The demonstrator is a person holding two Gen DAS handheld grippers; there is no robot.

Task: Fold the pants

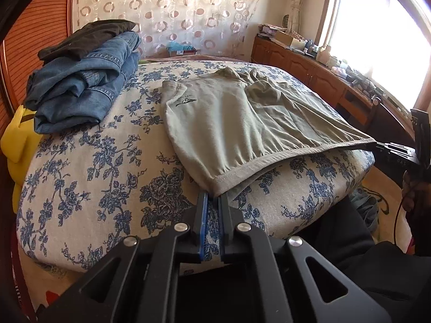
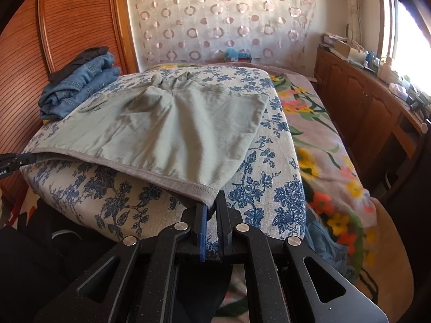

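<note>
Pale grey-green pants lie spread on a blue-flowered cushion, waistband towards me. My left gripper is shut on the left corner of the waistband, lifting it slightly. My right gripper is shut on the right corner of the waistband. The pants also show in the right wrist view, on the cushion. The right gripper shows at the right edge of the left wrist view; the left gripper shows at the left edge of the right wrist view.
A stack of folded blue jeans with a dark garment on top sits at the cushion's far left. A flowered bedspread lies to the right. A wooden cabinet with clutter runs under the window.
</note>
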